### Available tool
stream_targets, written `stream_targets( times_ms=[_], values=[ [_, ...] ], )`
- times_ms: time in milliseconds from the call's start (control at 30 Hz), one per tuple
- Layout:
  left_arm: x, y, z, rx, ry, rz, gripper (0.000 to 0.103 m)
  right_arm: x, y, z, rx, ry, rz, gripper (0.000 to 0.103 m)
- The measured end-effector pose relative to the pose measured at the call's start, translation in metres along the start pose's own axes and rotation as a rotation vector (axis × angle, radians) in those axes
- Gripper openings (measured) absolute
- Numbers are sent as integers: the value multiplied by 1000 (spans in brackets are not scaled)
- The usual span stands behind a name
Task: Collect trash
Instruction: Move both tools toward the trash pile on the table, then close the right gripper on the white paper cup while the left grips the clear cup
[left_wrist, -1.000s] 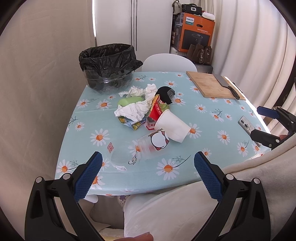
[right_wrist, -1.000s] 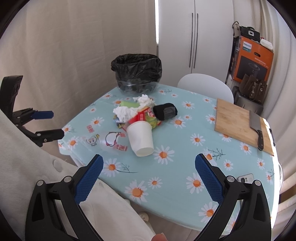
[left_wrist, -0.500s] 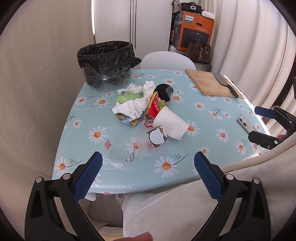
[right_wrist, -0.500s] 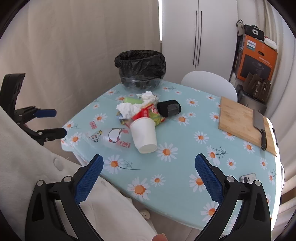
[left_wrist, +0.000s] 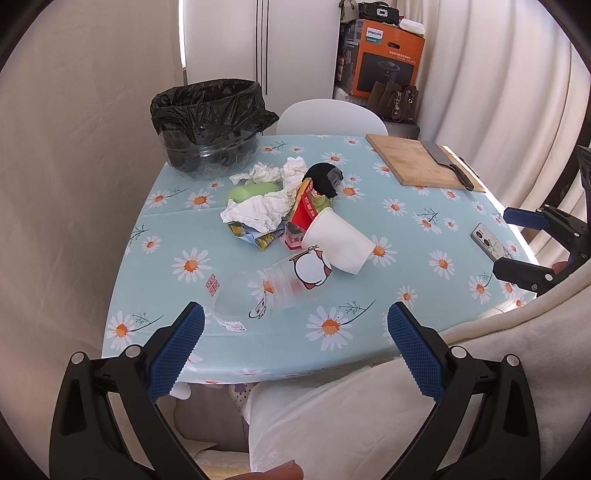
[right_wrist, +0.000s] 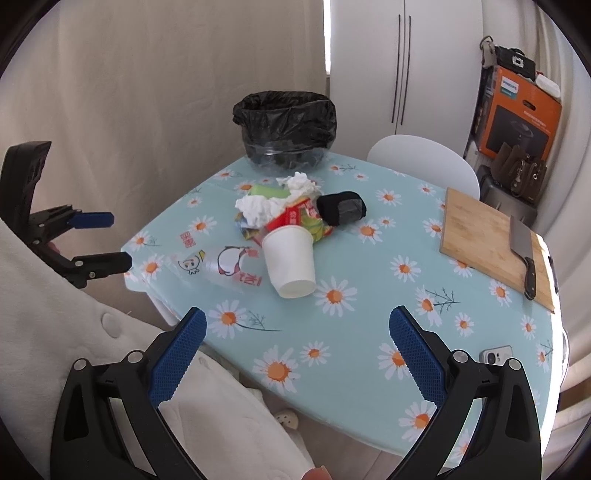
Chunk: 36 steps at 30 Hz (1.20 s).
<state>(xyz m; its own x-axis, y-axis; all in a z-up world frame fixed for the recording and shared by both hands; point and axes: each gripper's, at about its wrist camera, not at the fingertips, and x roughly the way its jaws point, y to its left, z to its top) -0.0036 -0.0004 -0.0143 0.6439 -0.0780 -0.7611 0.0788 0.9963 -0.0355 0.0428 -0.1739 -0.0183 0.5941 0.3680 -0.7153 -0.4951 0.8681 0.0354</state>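
Both hand-held grippers (left_wrist: 295, 347) (right_wrist: 295, 350) pulled back; trash pile (left_wrist: 280, 210) untouched.

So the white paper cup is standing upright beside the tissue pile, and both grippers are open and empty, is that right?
Not quite. The white paper cup lies tipped on its side against the trash pile, as the right wrist view shows. The rest holds: the left gripper and right gripper are both open and empty.

"PHILIPS" on orange box (left_wrist: 384, 59), other print unreadable
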Motion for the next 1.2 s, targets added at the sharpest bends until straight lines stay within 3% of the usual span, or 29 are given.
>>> stream_targets(
  times_ms=[367, 567, 1200],
  values=[
    [15, 11, -6, -31, 47, -24, 97, 10, -6, 3, -36, 54, 8, 95],
    [28, 23, -6, -59, 94, 5, 97, 23, -8, 12, -65, 88, 8, 95],
    [80, 67, -3, -150, 166, 32, 97, 87, -11, 52, -156, 172, 144, 95]
  ],
)
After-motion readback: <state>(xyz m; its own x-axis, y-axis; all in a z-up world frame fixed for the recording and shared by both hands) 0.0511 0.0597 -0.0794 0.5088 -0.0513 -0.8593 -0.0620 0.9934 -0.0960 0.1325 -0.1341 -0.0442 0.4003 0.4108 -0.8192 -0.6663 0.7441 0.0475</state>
